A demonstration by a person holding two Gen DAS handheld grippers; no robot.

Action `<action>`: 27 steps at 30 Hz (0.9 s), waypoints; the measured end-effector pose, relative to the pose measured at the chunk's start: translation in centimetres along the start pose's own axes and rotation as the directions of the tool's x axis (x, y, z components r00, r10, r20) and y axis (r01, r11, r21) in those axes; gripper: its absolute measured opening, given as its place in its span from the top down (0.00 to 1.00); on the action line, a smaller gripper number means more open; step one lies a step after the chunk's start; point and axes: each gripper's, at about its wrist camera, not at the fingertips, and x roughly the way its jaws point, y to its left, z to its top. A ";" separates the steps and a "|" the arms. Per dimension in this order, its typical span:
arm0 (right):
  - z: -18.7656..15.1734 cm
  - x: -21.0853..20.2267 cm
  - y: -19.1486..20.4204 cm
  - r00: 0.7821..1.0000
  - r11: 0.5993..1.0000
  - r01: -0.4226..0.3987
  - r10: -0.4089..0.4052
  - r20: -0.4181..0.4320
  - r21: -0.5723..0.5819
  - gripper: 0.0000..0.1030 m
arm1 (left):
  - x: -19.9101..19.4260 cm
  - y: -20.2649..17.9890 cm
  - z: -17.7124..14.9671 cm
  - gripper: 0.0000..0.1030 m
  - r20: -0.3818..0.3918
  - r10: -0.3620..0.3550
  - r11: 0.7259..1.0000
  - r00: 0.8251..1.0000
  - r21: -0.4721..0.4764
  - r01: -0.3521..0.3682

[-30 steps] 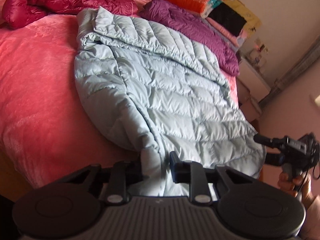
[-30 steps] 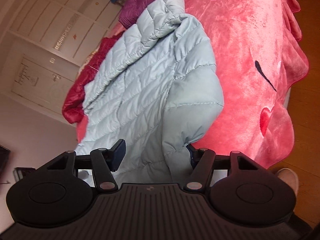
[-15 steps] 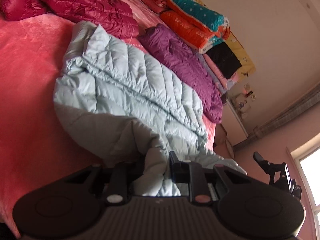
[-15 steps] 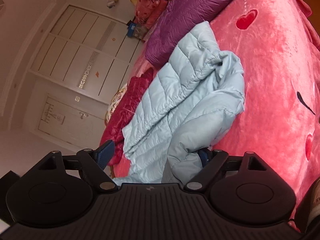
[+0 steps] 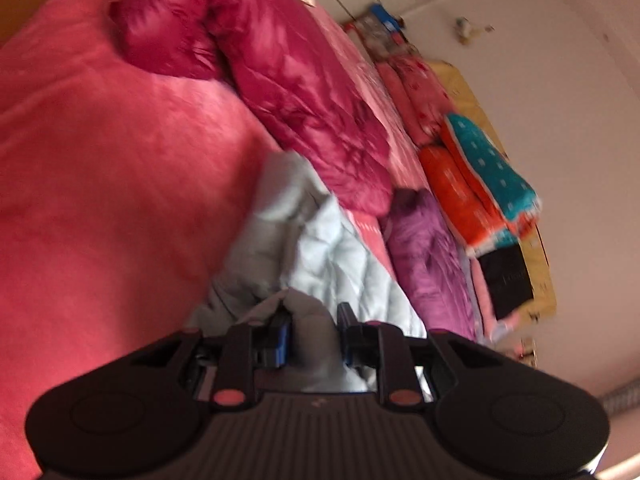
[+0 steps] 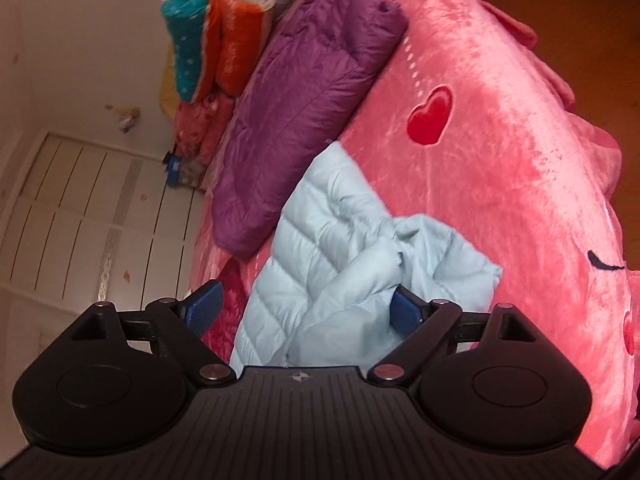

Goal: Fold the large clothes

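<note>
A pale blue quilted jacket [image 5: 336, 256] lies bunched on the pink bed blanket [image 5: 100, 200]. My left gripper [image 5: 314, 334] is shut on a grey-blue fold of its edge, and the fabric rises between the two pads. In the right wrist view the same jacket [image 6: 332, 248] lies folded over itself. My right gripper [image 6: 304, 306] stands over its near edge with its jaws spread wide. The right pad [image 6: 406, 312] rests against the cloth. The left pad [image 6: 204, 306] is free in the air, so nothing is pinched.
A magenta down jacket [image 5: 288, 92] lies behind the blue one, and a purple jacket [image 6: 304, 108] lies beside it. Folded quilts [image 5: 480, 172] are stacked at the wall. White wardrobe doors [image 6: 80, 208] stand beyond the bed. The heart-patterned blanket [image 6: 500, 160] drops off at the right.
The left gripper carried its held edge across the bed, and the once flat jacket is now bunched and doubled over. The right gripper's jaws opened and released the jacket's edge. Both views rolled.
</note>
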 end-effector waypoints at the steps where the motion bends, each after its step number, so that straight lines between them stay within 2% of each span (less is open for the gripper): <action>1: 0.7 0.0 -0.4 1.000 1.000 -0.001 0.001 0.013 0.025 0.00 | -0.1 0.4 0.4 0.80 0.011 -0.002 1.000 1.000 -0.007 0.002; 4: 2.4 -0.8 -1.4 0.998 0.998 -0.002 -0.002 0.067 0.061 0.00 | -0.5 1.1 0.7 0.78 0.056 0.028 0.999 0.998 0.020 -0.029; 6: 3.0 -1.7 -2.1 0.994 0.997 -0.031 0.023 0.105 0.073 0.00 | -0.7 1.6 0.9 0.76 0.071 0.043 0.998 0.997 0.037 -0.046; 9: 3.6 -2.8 -2.6 0.988 0.999 -0.035 0.029 0.154 0.036 0.00 | -1.5 1.9 1.5 0.66 0.104 0.078 0.991 0.992 0.099 -0.088; 11: 3.6 -3.0 -2.5 0.987 0.999 0.004 0.004 0.160 -0.048 0.00 | -2.1 1.9 1.8 0.60 0.137 0.096 0.982 0.986 0.149 -0.116; 13: 2.9 -3.1 -2.2 0.985 0.983 0.057 -0.027 0.170 -0.177 0.00 | -2.7 1.7 2.1 0.55 0.155 0.102 0.971 0.983 0.201 -0.132; 14: 2.4 -3.0 -2.0 0.984 0.963 0.090 -0.047 0.172 -0.252 0.00 | -3.0 1.6 2.1 0.53 0.160 0.106 0.963 0.981 0.230 -0.142; 16: 1.4 -2.8 -1.7 0.980 0.901 0.153 -0.086 0.178 -0.407 0.00 | -3.3 1.4 2.0 0.51 0.163 0.114 0.944 0.980 0.291 -0.158; 18: 0.5 -2.6 -2.2 0.976 0.847 0.196 -0.119 0.183 -0.494 0.00 | -3.6 1.3 1.7 0.51 0.139 0.129 0.922 0.982 0.348 -0.170; 19: 0.2 -2.5 -2.6 0.974 0.838 0.211 -0.135 0.183 -0.503 0.00 | -3.8 1.4 1.5 0.51 0.123 0.141 0.913 0.982 0.367 -0.177; 24: 0.5 -3.2 -5.2 0.953 0.860 0.293 -0.229 0.198 -0.417 0.00 | -3.6 1.4 -0.6 0.51 0.021 0.171 0.878 0.985 0.451 -0.162; 25: 0.6 -3.3 -5.5 0.945 0.856 0.321 -0.259 0.201 -0.405 0.00 | -3.5 1.2 -1.1 0.51 -0.005 0.168 0.869 0.986 0.474 -0.145; 27: 0.3 -3.0 -5.7 0.923 0.820 0.385 -0.329 0.201 -0.424 0.00 | -3.1 0.6 -2.1 0.51 -0.052 0.155 0.850 0.986 0.516 -0.107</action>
